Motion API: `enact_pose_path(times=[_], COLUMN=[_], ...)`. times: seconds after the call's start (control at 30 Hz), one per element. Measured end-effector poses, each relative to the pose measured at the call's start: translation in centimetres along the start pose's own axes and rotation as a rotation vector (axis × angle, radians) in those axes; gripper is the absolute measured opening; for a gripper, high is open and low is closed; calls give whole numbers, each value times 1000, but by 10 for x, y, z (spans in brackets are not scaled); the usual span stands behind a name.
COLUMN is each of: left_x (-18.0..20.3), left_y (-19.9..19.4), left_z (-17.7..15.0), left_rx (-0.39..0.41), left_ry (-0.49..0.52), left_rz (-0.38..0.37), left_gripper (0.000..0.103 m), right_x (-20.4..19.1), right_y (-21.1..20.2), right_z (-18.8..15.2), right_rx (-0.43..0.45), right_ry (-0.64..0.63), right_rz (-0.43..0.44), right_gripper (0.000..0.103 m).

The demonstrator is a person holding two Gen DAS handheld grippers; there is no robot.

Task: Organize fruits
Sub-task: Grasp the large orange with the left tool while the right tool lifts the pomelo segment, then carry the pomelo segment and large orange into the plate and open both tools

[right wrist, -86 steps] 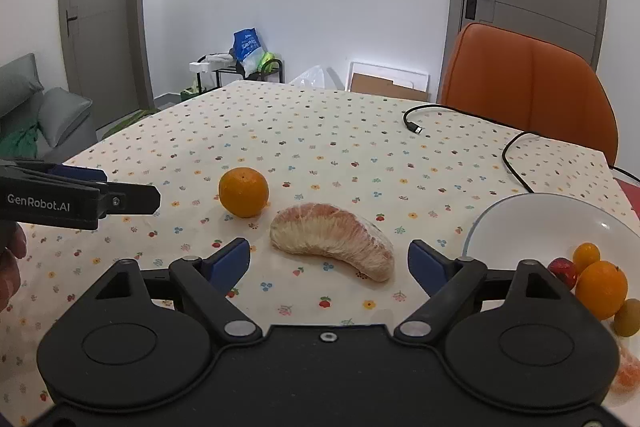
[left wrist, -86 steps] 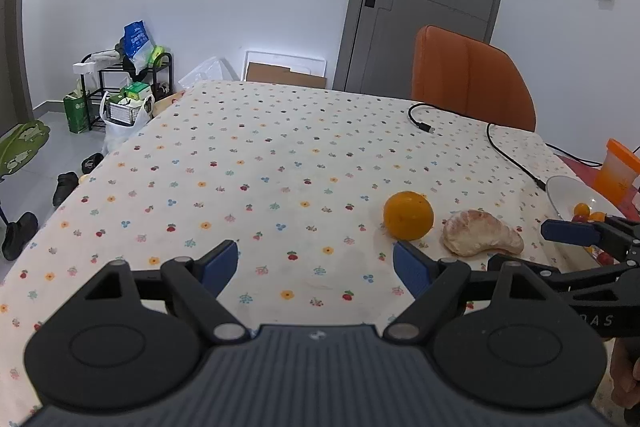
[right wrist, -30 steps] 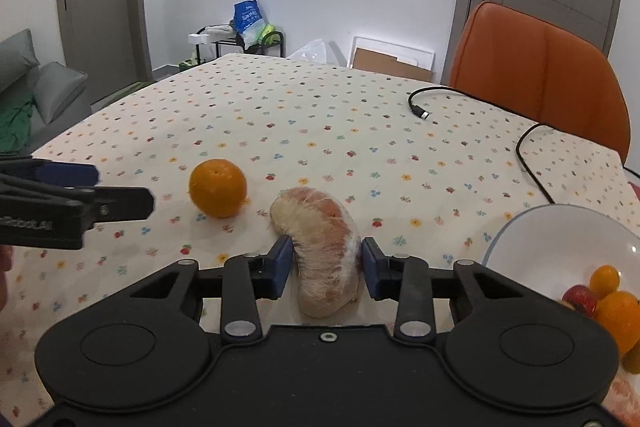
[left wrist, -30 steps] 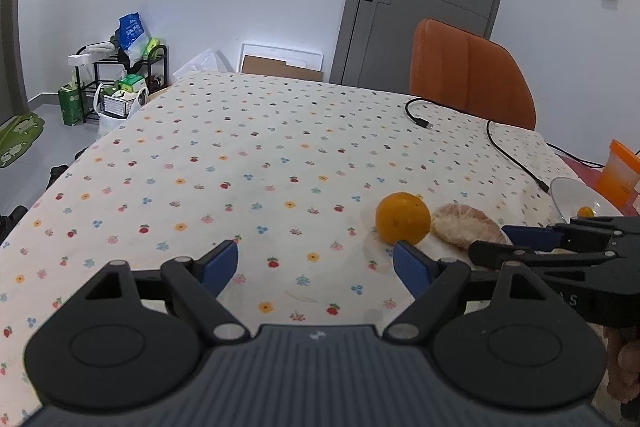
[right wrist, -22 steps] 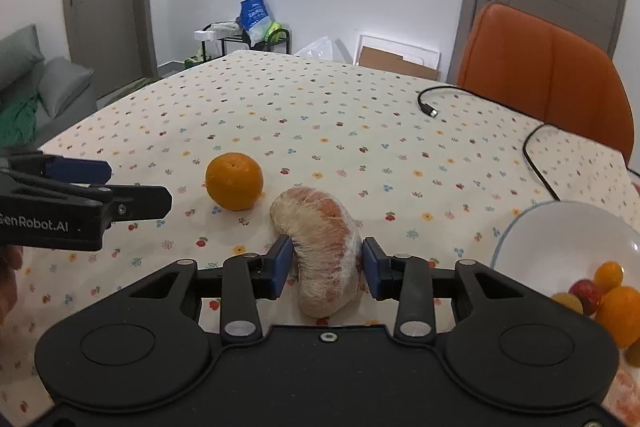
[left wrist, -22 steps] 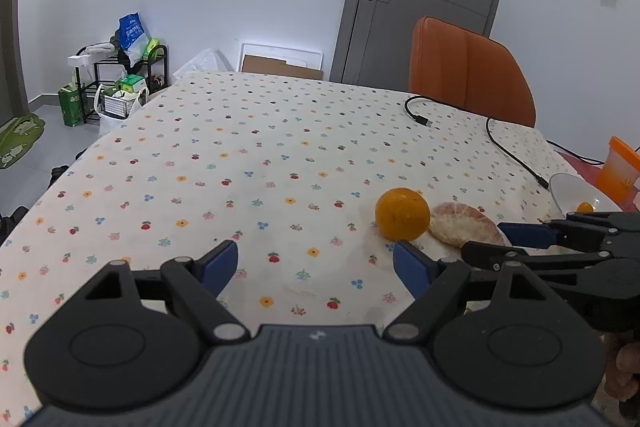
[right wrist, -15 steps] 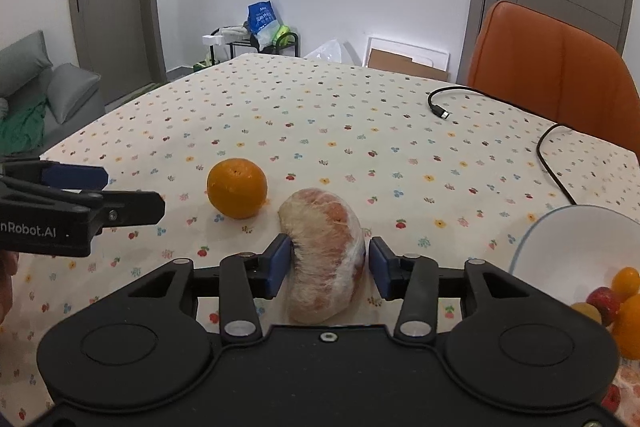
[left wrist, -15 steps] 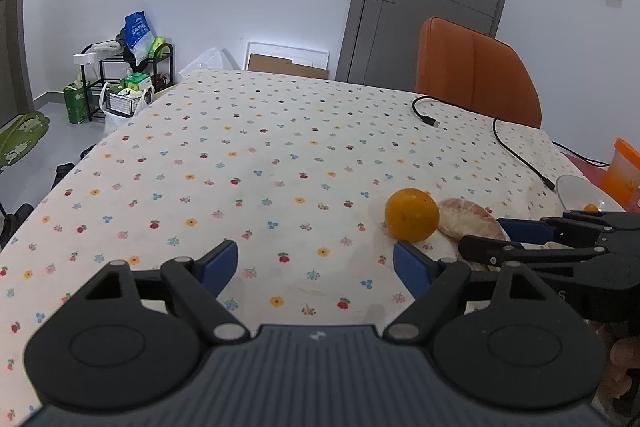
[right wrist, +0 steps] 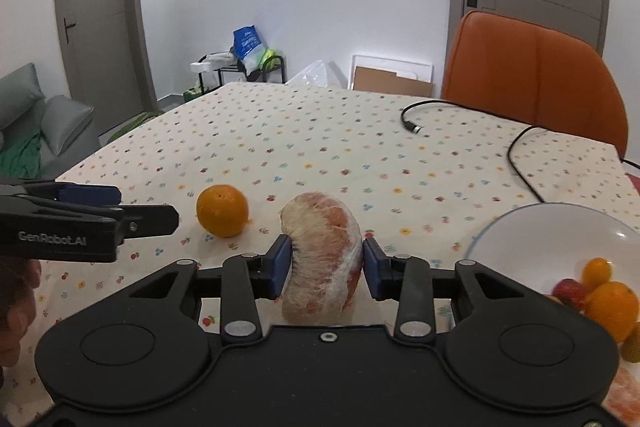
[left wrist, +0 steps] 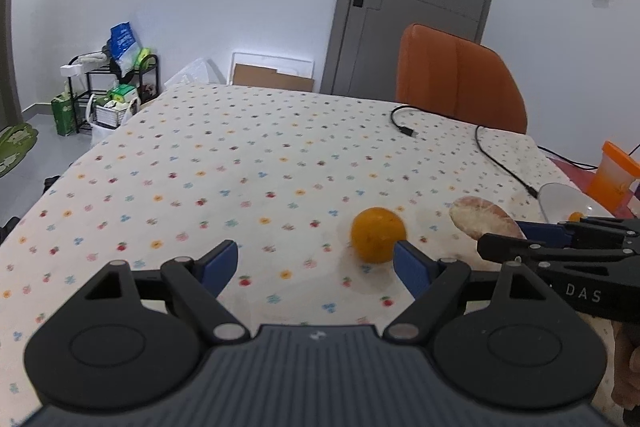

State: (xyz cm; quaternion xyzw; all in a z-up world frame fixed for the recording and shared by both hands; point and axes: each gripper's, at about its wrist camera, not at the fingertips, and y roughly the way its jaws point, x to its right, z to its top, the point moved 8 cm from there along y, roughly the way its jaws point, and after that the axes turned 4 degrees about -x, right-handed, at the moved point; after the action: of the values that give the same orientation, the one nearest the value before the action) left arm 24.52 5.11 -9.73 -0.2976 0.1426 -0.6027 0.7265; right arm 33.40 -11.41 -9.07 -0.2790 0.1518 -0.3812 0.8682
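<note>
My right gripper [right wrist: 323, 267] is shut on a peeled pomelo segment [right wrist: 323, 259] and holds it above the dotted tablecloth; the segment also shows in the left wrist view [left wrist: 482, 217]. An orange [right wrist: 222, 211] lies on the cloth to the left of it, and in the left wrist view [left wrist: 378, 235] it sits just beyond my right fingertip. My left gripper [left wrist: 316, 267] is open and empty. A white bowl [right wrist: 560, 223] at the right holds several small fruits.
A black cable [right wrist: 516, 151] runs across the far right of the table. An orange chair [right wrist: 532, 75] stands behind the table. An orange-lidded cup [left wrist: 614, 175] stands past the bowl. The table's left edge drops to the floor.
My right gripper shut on the pomelo segment and lifted it off the cloth. My left gripper stayed open and drifted slightly relative to the orange.
</note>
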Motion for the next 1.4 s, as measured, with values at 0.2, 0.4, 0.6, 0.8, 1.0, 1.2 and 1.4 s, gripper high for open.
enact_pose_path(times=[0.2, 0.4, 0.6, 0.8, 1.0, 1.2, 1.4], left_x=[16, 29, 39, 43, 58, 80, 104], left_y=[5, 17, 33, 43, 37, 29, 25], left_z=[3, 7, 6, 5, 6, 7, 7], left_rx=[10, 5, -33, -68, -64, -50, -42], left_ry=[23, 47, 66, 76, 83, 109, 137], left_rz=[-20, -38, -49, -47, -92, -124, -159], left_gripper=[83, 81, 66, 37, 37, 37, 37], right_x=[14, 29, 46, 69, 96, 117, 134], right_y=[-13, -31, -51, -65, -82, -96, -108], right_z=[1, 2, 4, -4, -19, -32, -42], right_rx=[20, 41, 72, 92, 102, 113, 125], right_ry=[21, 73, 126, 164, 211, 251, 280], right_rz=[-26, -33, -37, -91, -153, -201, -243], right_gripper=[36, 36, 36, 36, 36, 36, 36])
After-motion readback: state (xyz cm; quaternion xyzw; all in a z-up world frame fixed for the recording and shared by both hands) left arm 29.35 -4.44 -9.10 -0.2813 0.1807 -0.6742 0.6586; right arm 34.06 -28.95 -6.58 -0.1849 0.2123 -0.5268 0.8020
